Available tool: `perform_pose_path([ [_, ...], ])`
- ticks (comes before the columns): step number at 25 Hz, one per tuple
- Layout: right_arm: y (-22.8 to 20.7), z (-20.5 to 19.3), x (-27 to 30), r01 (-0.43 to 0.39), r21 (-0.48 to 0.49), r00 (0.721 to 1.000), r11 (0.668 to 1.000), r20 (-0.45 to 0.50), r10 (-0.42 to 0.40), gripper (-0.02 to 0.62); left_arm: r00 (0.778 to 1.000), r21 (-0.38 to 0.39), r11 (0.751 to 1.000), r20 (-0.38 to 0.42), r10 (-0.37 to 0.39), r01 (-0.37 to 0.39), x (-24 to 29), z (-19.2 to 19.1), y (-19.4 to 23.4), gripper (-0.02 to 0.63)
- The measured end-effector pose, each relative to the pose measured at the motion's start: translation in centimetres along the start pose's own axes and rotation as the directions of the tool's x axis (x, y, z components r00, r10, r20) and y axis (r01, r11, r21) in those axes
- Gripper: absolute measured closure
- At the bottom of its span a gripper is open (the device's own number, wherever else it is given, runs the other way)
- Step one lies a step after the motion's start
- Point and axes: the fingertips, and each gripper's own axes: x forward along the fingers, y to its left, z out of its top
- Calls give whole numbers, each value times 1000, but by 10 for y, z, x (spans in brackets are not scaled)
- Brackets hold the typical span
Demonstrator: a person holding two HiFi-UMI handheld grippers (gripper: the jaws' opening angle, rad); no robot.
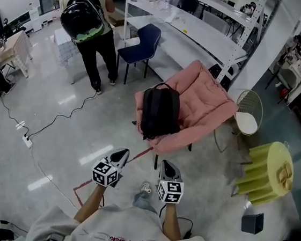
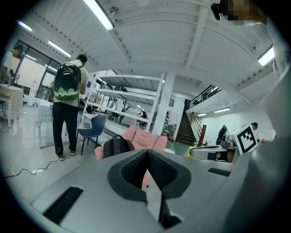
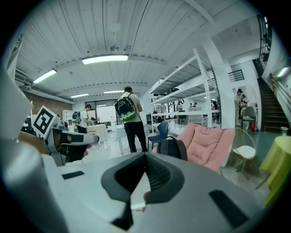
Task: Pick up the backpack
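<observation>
A black backpack (image 1: 160, 112) stands upright on the seat of a pink cushioned chair (image 1: 206, 105). It also shows in the left gripper view as the backpack (image 2: 117, 146) and in the right gripper view as the backpack (image 3: 171, 148). My left gripper (image 1: 120, 154) and right gripper (image 1: 168, 168) are both shut and empty. They are held side by side over the floor, short of the chair's front edge and pointing toward it. In its own view the left gripper (image 2: 148, 157) shows its jaws closed together, and so does the right gripper (image 3: 145, 161).
A person wearing a black and green backpack (image 1: 86, 15) stands at the back left beside a blue chair (image 1: 143, 43). A cable and power strip (image 1: 27, 140) lie on the floor at left. A wire chair (image 1: 248, 115) and a yellow stool (image 1: 269, 171) stand right of the pink chair.
</observation>
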Motion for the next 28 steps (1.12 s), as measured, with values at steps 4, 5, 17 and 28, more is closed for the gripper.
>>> perform_pose_path([
  [4, -33, 23, 30, -11, -2, 1000, 1000, 5, 11, 577, 1000, 1, 1000, 11, 12, -12, 43, 23, 6, 597],
  [5, -41, 28, 37, -13, -3, 1000, 1000, 8, 13, 577, 1000, 2, 1000, 12, 14, -14, 53, 28, 7, 597],
  [17, -130, 71, 108, -27, 3, 999, 1000, 46, 27, 577, 999, 19, 999, 19, 37, -37, 165, 69, 18, 597],
  [28, -164, 82, 152, -69, 8, 997, 998, 37, 69, 577, 997, 6, 997, 17, 80, -80, 209, 77, 33, 597],
])
